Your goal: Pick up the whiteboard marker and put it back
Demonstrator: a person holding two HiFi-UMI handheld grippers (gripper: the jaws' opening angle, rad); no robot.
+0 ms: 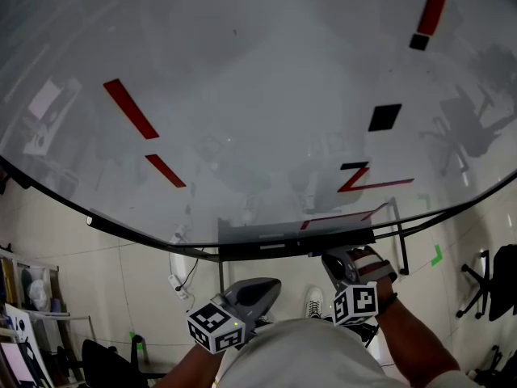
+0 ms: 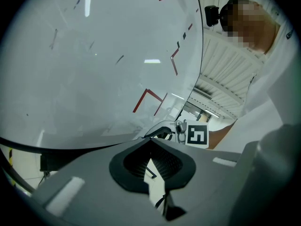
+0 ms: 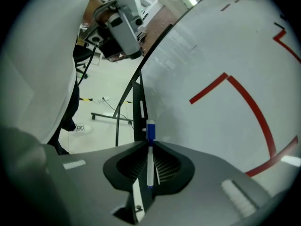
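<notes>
A white whiteboard marker with a blue cap [image 3: 150, 147] stands upright between the jaws of my right gripper [image 3: 149, 144], which is shut on it. The cap pokes out past the tips toward the dark tray [image 3: 139, 119] along the whiteboard's lower edge. In the head view the right gripper [image 1: 343, 261] sits just below the right part of that tray [image 1: 266, 249]; the marker is hidden there. My left gripper [image 1: 262, 291] hangs lower and to the left, away from the board. In its own view the left gripper [image 2: 151, 141] is shut, with nothing between its tips.
The big whiteboard [image 1: 258, 95] carries red strokes [image 1: 129, 107] and a black square [image 1: 384, 117]. Its stand's legs [image 1: 400, 237] reach down to the tiled floor. A shelf [image 1: 28, 314] is at the lower left and an office chair [image 1: 494, 285] at the lower right.
</notes>
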